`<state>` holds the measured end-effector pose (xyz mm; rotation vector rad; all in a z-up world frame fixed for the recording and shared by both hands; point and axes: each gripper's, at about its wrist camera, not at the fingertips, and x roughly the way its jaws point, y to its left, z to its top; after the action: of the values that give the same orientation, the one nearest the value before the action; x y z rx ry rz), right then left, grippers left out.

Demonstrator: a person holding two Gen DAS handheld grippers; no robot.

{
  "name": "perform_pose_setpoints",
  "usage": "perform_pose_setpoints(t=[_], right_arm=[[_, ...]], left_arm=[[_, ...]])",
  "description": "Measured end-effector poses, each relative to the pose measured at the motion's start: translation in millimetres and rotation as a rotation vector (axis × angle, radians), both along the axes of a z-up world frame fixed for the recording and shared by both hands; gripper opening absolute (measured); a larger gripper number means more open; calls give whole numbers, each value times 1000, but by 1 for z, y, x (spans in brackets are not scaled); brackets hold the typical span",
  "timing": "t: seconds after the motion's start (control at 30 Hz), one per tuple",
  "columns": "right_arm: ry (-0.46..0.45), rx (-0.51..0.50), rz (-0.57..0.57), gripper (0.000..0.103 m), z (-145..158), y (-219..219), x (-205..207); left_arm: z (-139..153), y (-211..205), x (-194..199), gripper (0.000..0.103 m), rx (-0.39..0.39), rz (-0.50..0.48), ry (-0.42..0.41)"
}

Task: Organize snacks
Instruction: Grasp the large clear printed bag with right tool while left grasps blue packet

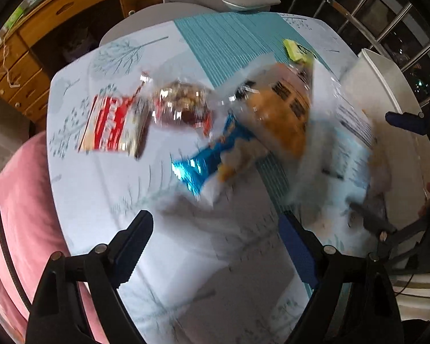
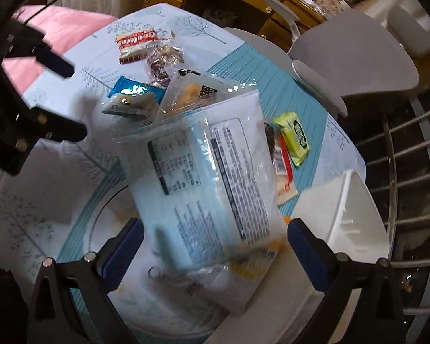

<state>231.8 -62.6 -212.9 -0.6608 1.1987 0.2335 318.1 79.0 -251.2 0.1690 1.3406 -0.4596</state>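
- Left gripper (image 1: 215,246): jaws spread wide, nothing between them, above bare tablecloth (image 1: 186,258). Left view heavily motion-blurred.
- Right gripper (image 2: 215,246): jaws spread wide; large pale-blue printed bag (image 2: 215,172) lies in the gap between the fingers. Contact between pads and bag cannot be told.
- White bin (image 2: 355,215): at 3 o'clock of the large bag in the right view, on the table edge. Visible interior shows only white wall; contents cannot be told.
- Clear zip pouch (image 2: 192,94): at 12 o'clock of the large bag, partly under it, holding orange-yellow contents.
- Blue foil packet (image 2: 134,90): at 9 o'clock of the pouch, touching it.
- Small clear bag of brown snacks (image 2: 163,60): at 12 o'clock of the blue packet.
- Red-and-white packet (image 2: 137,44): at 11 o'clock of the brown snack bag, at the far side of the table.
- Yellow-green packet (image 2: 293,137): at 3 o'clock of the large bag's upper end, on the teal runner (image 2: 272,86), just beside a red-and-white wrapper (image 2: 283,169).
- Grey chair (image 2: 352,54): behind the table at 1 o'clock.
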Motion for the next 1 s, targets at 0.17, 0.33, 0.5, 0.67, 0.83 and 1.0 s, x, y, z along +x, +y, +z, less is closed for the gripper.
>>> perform_pose_setpoints(t=[0.17, 0.33, 0.5, 0.67, 0.83, 1.0], right_arm=[[49, -5, 46, 102, -21, 5, 13], [74, 21, 70, 103, -30, 8, 21], [83, 25, 58, 103, -38, 8, 29], [101, 40, 41, 103, -42, 6, 36], [125, 90, 8, 103, -44, -1, 44], [146, 142, -37, 103, -47, -8, 52]], left_arm=[[-13, -8, 24, 88, 23, -48, -14], [-27, -14, 42, 88, 42, -72, 12], [-37, -24, 56, 88, 56, -85, 33], [-44, -33, 63, 88, 75, -96, 47], [-45, -45, 70, 79, 101, -83, 11], [-42, -53, 70, 64, 103, -82, -21]])
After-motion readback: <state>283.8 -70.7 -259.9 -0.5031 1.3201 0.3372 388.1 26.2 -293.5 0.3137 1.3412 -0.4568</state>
